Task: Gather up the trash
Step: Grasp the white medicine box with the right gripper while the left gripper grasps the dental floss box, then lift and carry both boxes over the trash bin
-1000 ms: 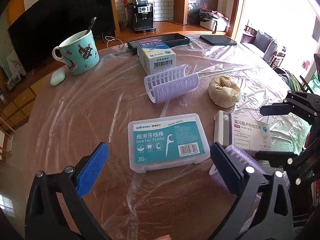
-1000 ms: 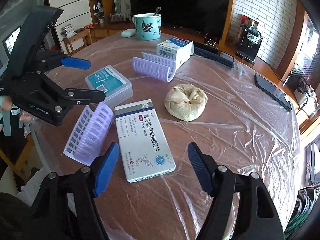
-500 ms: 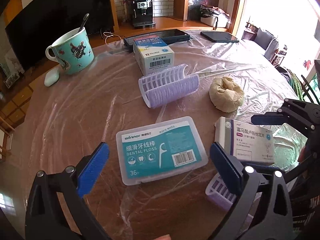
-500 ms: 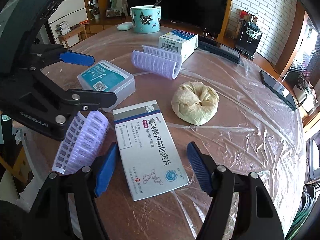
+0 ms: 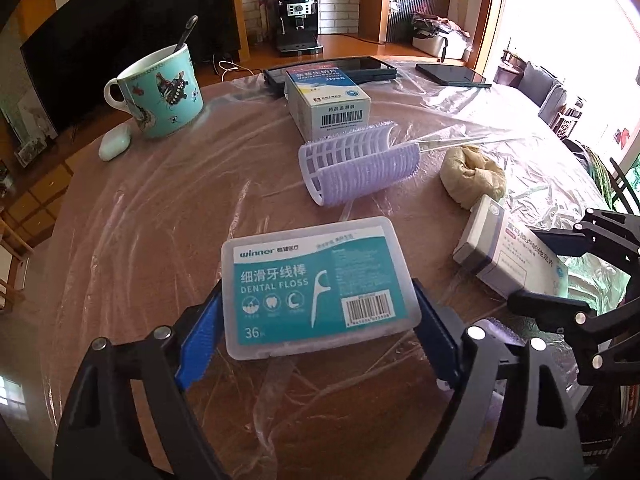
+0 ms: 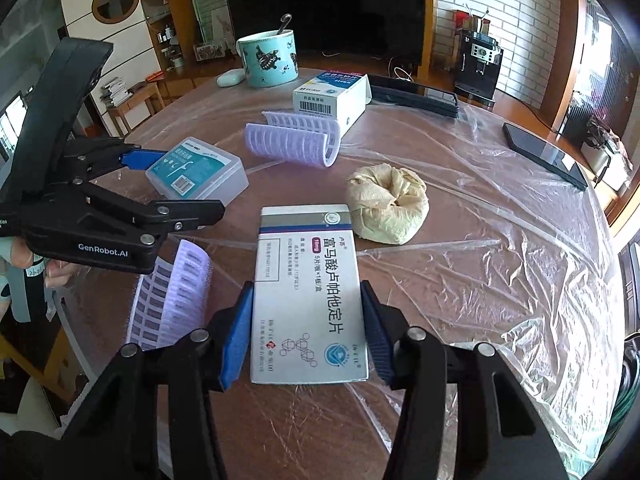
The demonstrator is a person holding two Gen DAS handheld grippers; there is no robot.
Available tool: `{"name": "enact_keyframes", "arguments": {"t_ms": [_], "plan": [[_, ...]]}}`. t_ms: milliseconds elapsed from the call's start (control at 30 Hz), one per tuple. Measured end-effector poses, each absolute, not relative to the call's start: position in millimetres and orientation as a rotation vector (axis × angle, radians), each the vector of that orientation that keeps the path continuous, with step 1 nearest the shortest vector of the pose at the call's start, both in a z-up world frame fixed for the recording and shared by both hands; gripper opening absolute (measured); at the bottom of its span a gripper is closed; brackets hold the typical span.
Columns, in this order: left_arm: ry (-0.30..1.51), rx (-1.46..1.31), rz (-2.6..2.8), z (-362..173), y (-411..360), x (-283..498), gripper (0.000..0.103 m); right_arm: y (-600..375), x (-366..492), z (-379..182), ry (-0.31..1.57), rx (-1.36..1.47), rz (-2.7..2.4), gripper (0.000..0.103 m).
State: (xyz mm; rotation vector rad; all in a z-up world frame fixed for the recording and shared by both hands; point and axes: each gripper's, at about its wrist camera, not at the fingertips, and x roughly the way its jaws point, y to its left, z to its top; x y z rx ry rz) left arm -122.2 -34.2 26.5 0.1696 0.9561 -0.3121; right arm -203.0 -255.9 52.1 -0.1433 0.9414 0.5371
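Observation:
My left gripper [image 5: 316,332] has its blue pads against both sides of the clear dental floss box [image 5: 320,284], which lies on the table; the box also shows in the right wrist view [image 6: 196,170]. My right gripper [image 6: 306,340] has its pads against both sides of the white medicine box [image 6: 308,296], seen at the right in the left wrist view [image 5: 516,256]. A crumpled yellowish tissue wad [image 6: 388,204] lies just beyond the medicine box.
The round table [image 5: 140,208] is covered in plastic film. On it are a purple hair roller [image 5: 360,168], a second roller [image 6: 172,296] at the near edge, a blue-white carton [image 5: 328,102], a teal mug [image 5: 160,88], a white earbud case [image 5: 115,142], a tablet [image 6: 412,94] and a phone [image 6: 544,154].
Both grippers moved forward and closed in: the left onto the dental floss box, the right onto the medicine box. Both were wide open and short of the boxes before.

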Motion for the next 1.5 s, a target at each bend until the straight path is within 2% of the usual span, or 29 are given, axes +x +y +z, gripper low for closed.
{"name": "enact_keyframes", "arguments": {"t_ms": [533, 1500], "plan": [[0.910, 0.114, -0.279, 45.0, -20.8, -154.7, 0.087, -279.1, -215.5, 64.4, 0.918, -0.006, 0.514, 0.050], [0.880, 0.030, -0.298, 59.1, -13.7, -226.9, 0.087, -288.2, -266.2, 84.3, 0.883, 0.025, 0.551, 0.050]]}}
